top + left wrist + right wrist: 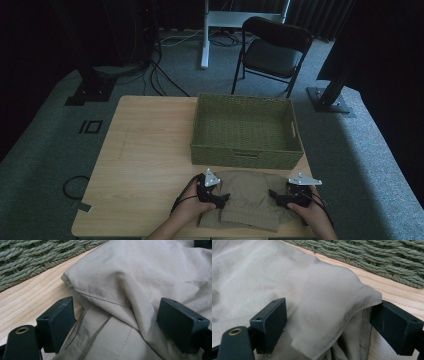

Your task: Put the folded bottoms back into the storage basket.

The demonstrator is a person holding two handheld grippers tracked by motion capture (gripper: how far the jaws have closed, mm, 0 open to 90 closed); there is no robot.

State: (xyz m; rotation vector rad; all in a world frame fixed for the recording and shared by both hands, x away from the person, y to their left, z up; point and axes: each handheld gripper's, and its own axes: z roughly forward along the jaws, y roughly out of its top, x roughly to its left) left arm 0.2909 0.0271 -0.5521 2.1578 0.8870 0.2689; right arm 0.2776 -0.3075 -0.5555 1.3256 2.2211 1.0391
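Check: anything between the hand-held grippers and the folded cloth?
Nothing visible. Left hand-held gripper and right hand-held gripper each stand open, jaws straddling a bunched edge of the beige cloth on the table.

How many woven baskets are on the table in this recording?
1. The single green woven rectangular basket sits on the far right part of the light wooden table, just beyond the folded beige fabric garment. Nothing visible could hide another.
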